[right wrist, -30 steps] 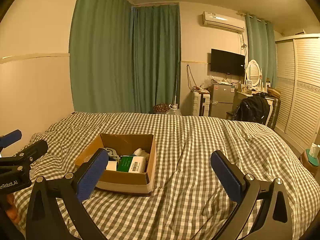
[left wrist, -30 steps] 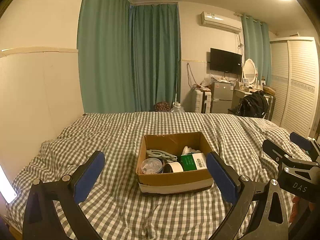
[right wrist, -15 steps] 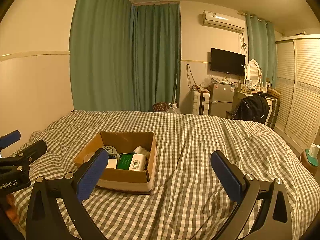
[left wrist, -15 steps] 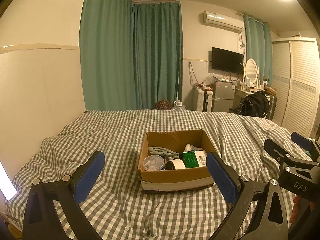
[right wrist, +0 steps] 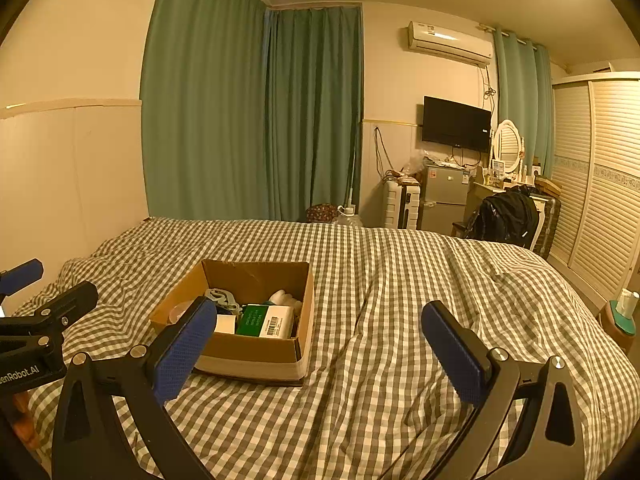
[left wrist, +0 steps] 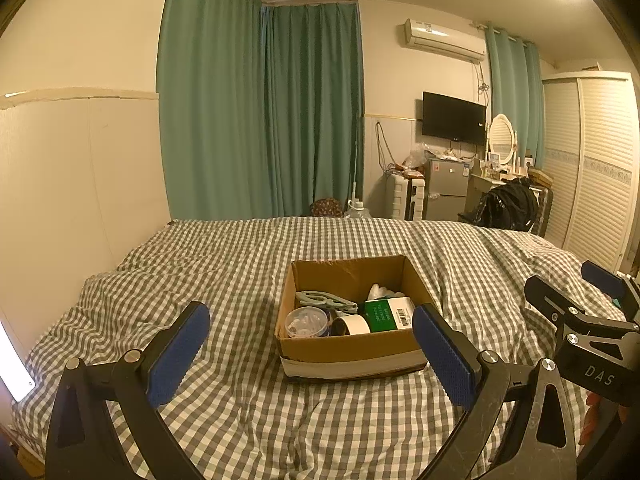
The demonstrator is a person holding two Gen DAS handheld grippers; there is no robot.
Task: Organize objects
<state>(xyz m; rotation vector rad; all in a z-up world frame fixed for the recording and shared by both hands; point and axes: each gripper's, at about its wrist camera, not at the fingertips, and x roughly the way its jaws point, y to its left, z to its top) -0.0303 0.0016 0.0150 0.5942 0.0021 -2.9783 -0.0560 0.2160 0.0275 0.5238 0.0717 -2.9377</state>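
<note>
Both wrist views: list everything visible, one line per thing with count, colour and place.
cardboard box: 1, brown, open, on the bed
green-and-white carton: 1, in the box, right side
tape roll: 1, white, in the box, front
clear round container: 1, in the box, front left
bed cover: 1, grey-white check
curtains: green, far wall
television: 1, black, wall
air conditioner: 1, white, above the television
left gripper: jaws open, blue pads
right gripper: jaws open, blue pads

Cardboard box (left wrist: 348, 350): matt brown paperboard, pale tape band along its base. Bed (left wrist: 240, 264) covered in soft, wrinkled checked cloth. Left gripper (left wrist: 310, 354) fingers (left wrist: 178, 354): matt black plastic with blue, finely textured pads and metal screws; curtains (right wrist: 256, 120) matt green cloth.
</note>
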